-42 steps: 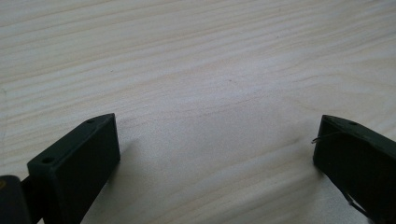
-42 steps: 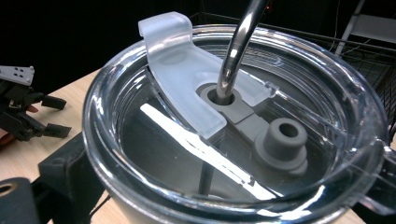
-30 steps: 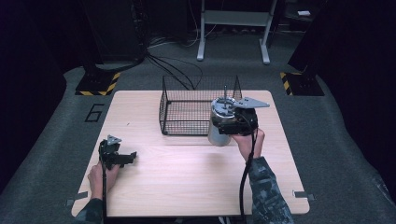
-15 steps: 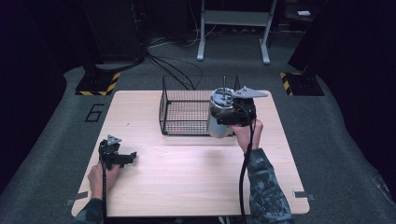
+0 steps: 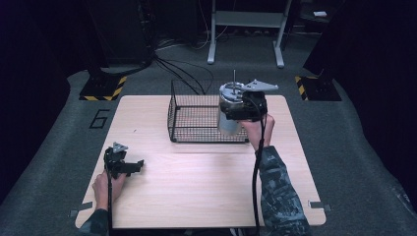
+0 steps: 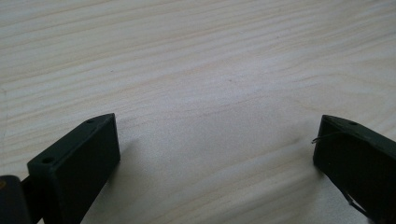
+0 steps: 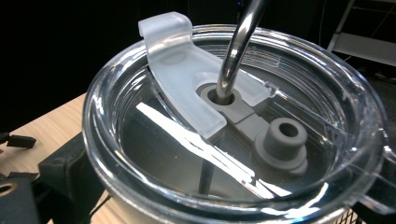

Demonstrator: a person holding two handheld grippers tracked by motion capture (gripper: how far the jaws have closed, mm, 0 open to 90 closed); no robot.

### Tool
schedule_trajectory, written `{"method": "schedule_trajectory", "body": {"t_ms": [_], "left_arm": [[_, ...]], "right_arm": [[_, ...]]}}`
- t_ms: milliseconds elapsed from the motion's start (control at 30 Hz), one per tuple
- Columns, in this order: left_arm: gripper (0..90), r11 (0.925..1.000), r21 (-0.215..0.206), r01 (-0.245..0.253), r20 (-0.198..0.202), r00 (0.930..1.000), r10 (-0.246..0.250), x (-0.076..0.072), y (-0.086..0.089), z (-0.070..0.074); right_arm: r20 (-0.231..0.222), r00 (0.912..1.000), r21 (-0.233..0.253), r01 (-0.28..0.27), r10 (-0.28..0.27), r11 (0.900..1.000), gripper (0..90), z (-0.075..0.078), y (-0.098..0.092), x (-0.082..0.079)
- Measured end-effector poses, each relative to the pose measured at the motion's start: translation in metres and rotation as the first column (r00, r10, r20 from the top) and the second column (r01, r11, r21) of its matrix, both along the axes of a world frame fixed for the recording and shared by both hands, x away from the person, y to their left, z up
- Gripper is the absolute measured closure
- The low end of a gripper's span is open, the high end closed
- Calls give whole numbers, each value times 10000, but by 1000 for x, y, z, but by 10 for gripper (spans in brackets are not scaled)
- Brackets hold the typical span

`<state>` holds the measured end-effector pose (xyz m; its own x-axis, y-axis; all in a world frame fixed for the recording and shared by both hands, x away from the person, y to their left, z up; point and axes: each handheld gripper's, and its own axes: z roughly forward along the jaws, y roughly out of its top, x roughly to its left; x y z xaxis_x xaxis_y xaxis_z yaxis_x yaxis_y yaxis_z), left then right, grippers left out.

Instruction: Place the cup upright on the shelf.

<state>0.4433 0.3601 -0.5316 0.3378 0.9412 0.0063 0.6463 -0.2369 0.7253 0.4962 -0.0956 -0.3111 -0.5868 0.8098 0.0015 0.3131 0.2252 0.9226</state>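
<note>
The right claw (image 5: 236, 110) grips a steel tumbler (image 5: 228, 118), held up off the tabletop (image 5: 196, 172) at the right front corner of the wire basket (image 5: 196, 118). In the right gripper view its jaws sit on either side of the cup below the clear lid (image 7: 233, 121), through which a metal straw (image 7: 236, 46) passes beside a frosted slider tab (image 7: 187, 79) and a grey plug (image 7: 282, 140). No brand or lettering can be read on the lid. The left claw (image 5: 135, 164) rests near the tabletop's left front, jaws wide apart with bare wood between them. A "6" (image 5: 100, 119) is marked on the floor left of the tabletop.
</note>
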Motion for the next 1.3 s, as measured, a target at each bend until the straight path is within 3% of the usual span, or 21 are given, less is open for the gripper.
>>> {"method": "schedule_trajectory", "body": {"t_ms": [633, 967, 1300], "left_arm": [[5, 10000, -3, -3, 0, 10000, 3, 0, 0, 0], [5, 9999, 111, 91, -89, 9999, -90, 0, 1, 1], [5, 10000, -8, -9, -72, 10000, 9, 0, 0, 1]], "right_arm": [[-57, 9999, -40, 93, -93, 9999, 33, 2, 11, 28], [-118, 9998, -81, 158, -159, 9998, 32, 8, 17, 58], [-232, 9994, -57, 258, -260, 9996, 32, 4, 25, 70]]}}
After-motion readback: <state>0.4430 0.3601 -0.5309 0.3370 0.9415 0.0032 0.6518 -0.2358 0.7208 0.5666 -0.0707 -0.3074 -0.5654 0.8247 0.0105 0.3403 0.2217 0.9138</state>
